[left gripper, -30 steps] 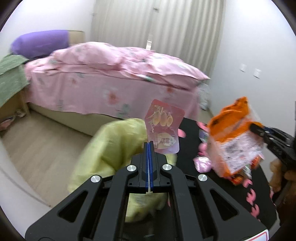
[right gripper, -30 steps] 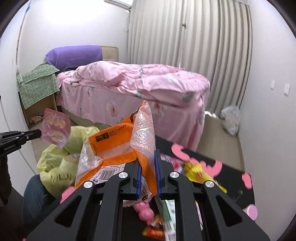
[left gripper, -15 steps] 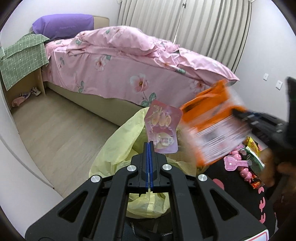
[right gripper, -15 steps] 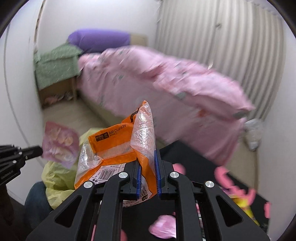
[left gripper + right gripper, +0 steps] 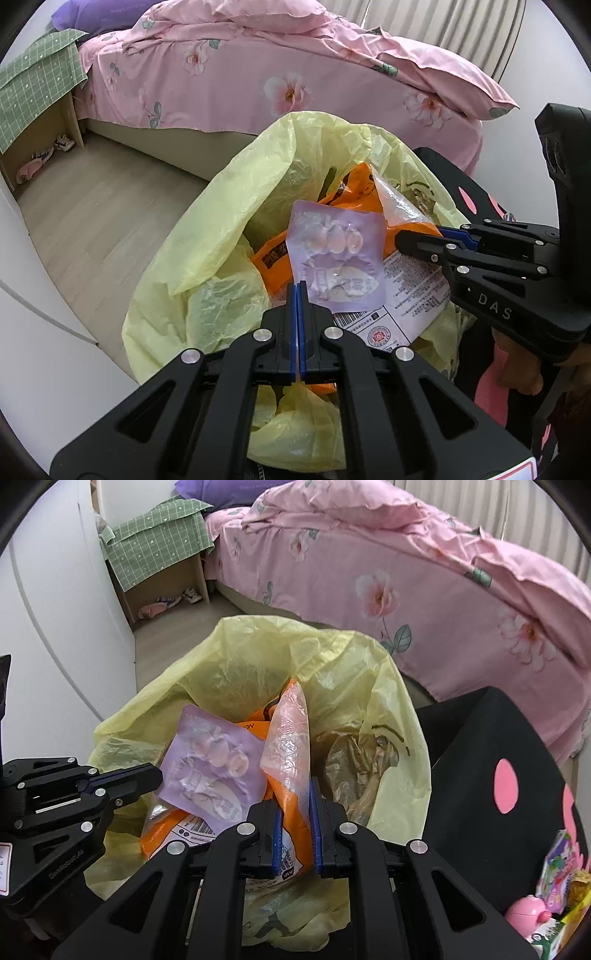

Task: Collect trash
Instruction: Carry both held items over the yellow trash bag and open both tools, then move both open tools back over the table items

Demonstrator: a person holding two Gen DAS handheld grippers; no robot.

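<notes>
Thin crinkled yellow plastic bag (image 5: 229,221) (semi-translucent), glossy purple foil packet (image 5: 336,254), glossy orange plastic pouch (image 5: 291,794).

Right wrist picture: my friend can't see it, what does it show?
The right gripper holds an orange packet over an open yellow bag. The left gripper holds a purple packet beside it, with a pink bed behind.

Raised letters "DAS" stand on the body of the right claw (image 5: 439,232); the orange bag (image 5: 291,775) bears a barcode label, its small print unreadable.
</notes>
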